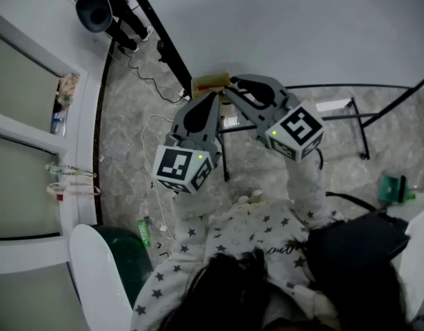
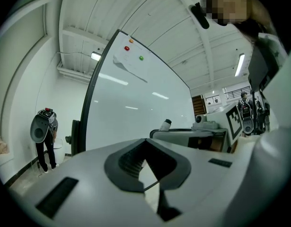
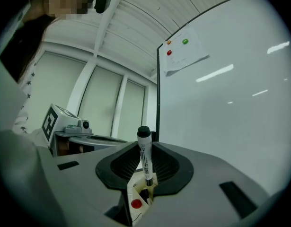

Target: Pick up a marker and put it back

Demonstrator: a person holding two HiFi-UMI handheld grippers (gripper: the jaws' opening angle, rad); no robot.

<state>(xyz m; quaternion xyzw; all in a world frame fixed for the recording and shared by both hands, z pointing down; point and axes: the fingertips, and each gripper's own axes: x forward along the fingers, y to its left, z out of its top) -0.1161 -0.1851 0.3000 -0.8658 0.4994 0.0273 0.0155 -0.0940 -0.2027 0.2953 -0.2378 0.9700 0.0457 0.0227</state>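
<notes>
My right gripper (image 3: 146,168) is shut on a white marker with a black cap (image 3: 145,151), which stands upright between its pads. The marker's lower end points down at a cream box with a red dot (image 3: 136,202). In the head view the right gripper (image 1: 232,85) reaches toward the yellowish box (image 1: 210,83) at the foot of the whiteboard (image 1: 301,26). The left gripper (image 1: 210,99) is beside it on the left, its jaws together with nothing between them (image 2: 152,179). The left gripper view shows the marker's cap (image 2: 165,124) sticking up from the right gripper.
A sheet of paper with red and green magnets (image 3: 184,55) hangs high on the whiteboard. The board's black stand legs (image 1: 336,116) and cables (image 1: 153,126) cross the marble floor. A person in black (image 2: 43,136) stands far left. A white chair (image 1: 101,274) is near left.
</notes>
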